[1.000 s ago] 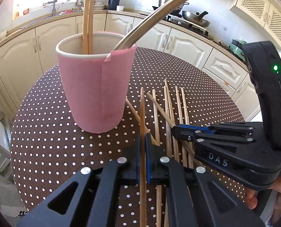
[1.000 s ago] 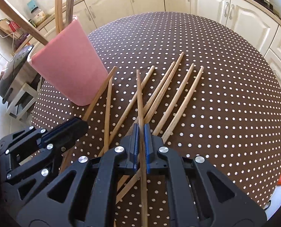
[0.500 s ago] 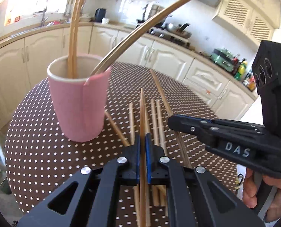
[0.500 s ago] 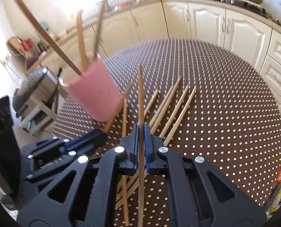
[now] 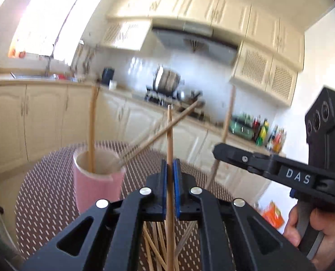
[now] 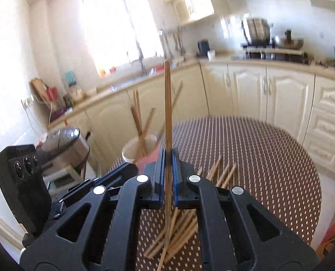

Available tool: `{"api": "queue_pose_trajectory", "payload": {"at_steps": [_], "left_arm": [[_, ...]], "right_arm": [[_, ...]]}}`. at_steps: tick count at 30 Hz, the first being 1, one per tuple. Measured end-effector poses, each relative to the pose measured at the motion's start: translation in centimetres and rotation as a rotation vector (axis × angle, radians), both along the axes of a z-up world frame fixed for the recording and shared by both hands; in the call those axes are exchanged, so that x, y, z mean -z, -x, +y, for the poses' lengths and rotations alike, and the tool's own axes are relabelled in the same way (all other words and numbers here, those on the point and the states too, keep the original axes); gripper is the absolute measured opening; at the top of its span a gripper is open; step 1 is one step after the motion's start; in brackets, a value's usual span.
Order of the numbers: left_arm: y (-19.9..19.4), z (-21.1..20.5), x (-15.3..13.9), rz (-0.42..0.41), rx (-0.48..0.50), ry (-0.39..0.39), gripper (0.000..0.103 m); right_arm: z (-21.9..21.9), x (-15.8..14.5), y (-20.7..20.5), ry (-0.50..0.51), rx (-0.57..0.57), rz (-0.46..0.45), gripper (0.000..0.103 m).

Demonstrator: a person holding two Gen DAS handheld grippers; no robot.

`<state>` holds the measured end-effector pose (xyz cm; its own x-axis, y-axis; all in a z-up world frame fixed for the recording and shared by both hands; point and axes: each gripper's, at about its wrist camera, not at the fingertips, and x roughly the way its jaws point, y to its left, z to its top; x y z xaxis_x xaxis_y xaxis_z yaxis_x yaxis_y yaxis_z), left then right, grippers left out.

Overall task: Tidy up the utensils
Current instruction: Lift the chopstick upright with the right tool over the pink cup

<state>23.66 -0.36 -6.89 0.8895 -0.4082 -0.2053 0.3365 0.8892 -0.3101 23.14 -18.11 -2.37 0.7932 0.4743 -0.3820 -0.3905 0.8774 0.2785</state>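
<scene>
Gripping one chopstick upright, your left gripper has its blue pads closed on the shaft, above the dotted table and just right of the pink cup, which holds several sticks. Your right gripper likewise clamps a single chopstick, its lower end hanging free over the loose chopsticks lying in a fan on the tablecloth. The cup stands beyond both grippers, toward the cabinets.

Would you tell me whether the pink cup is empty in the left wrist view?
No, the pink cup already holds upright chopsticks and a slanted utensil handle.
</scene>
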Motion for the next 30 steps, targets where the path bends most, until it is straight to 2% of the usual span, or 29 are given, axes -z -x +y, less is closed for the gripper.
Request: {"api": "queue_pose_trajectory", "payload": {"at_steps": [5, 9, 13, 17, 24, 27, 30], "left_arm": [[-0.3, 2.2, -1.8, -0.102, -0.046, 0.049, 0.006], [-0.8, 3.0, -1.8, -0.097, 0.054, 0.106, 0.006], [0.2, 2.5, -2.0, -0.133, 0.158, 0.098, 0.006], [0.7, 1.4, -2.4, -0.163, 0.179, 0.091, 0.006], [1.9, -0.4, -2.6, -0.160, 0.231, 0.077, 0.006], [3.2, -1.0, -3.1, -0.196, 0.209, 0.055, 0.006], [4.3, -0.6, -4.5, -0.266, 0.129, 0.054, 0.006]], "right_arm": [[0.4, -1.9, -0.2, -0.034, 0.010, -0.077, 0.007], [0.9, -2.1, -1.9, -0.043, 0.001, -0.075, 0.007], [1.3, -2.1, -2.7, -0.050, -0.001, -0.086, 0.007], [1.4, -2.3, -2.8, -0.049, 0.012, -0.094, 0.007], [0.3, -2.5, -1.4, -0.041, 0.032, -0.091, 0.007], [-0.3, -2.7, -0.6, -0.052, 0.037, -0.091, 0.007], [-0.8, -3.2, 0.3, -0.062, 0.045, -0.113, 0.007]]}}
